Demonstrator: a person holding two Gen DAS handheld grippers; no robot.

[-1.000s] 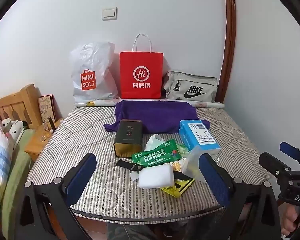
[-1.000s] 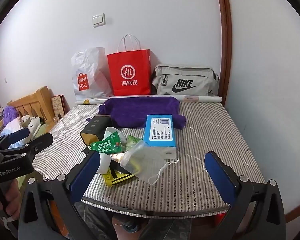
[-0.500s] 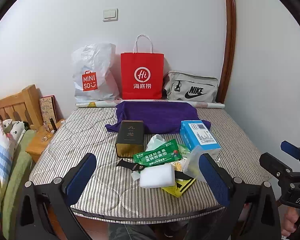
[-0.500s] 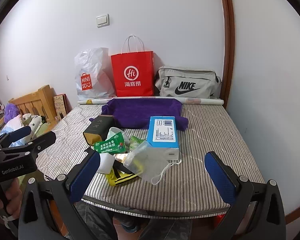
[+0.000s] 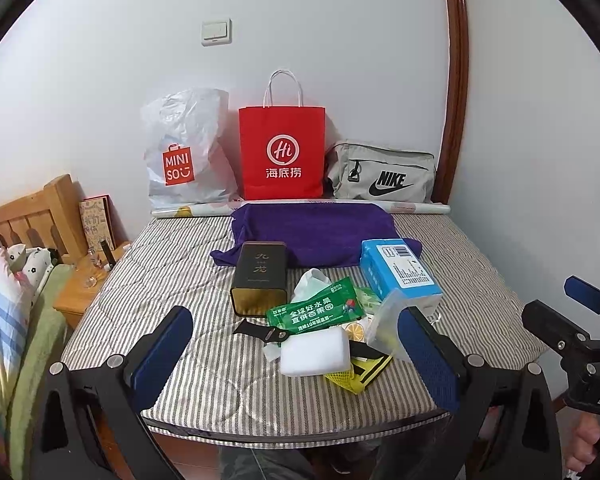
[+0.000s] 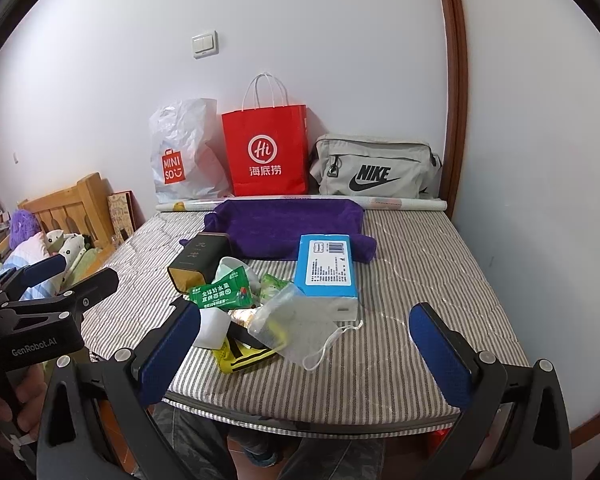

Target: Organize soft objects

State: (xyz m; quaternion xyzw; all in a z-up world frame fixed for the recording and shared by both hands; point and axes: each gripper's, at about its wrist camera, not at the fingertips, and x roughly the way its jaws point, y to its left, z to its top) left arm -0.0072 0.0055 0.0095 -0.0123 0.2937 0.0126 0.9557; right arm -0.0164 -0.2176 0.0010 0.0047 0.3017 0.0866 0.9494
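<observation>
A: Both claws?
B: Left claw [image 5: 294, 350] and right claw [image 6: 304, 350] are each spread wide and empty, hovering at the bed's [image 5: 172, 276] near edge.
A: The soft things?
B: One heap mid-mattress near that edge: one white foam block [image 5: 315, 352], one green pouch [image 5: 316, 311], one clear mask bag [image 6: 304, 326], one blue tissue pack [image 6: 326, 266], one dark tin [image 5: 260, 278]. One purple towel [image 5: 316, 234] lies toward the far edge.

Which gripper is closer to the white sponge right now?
Left. The left gripper frames the white sponge centrally; the right gripper sits off to its right, sponge behind its left finger.
</observation>
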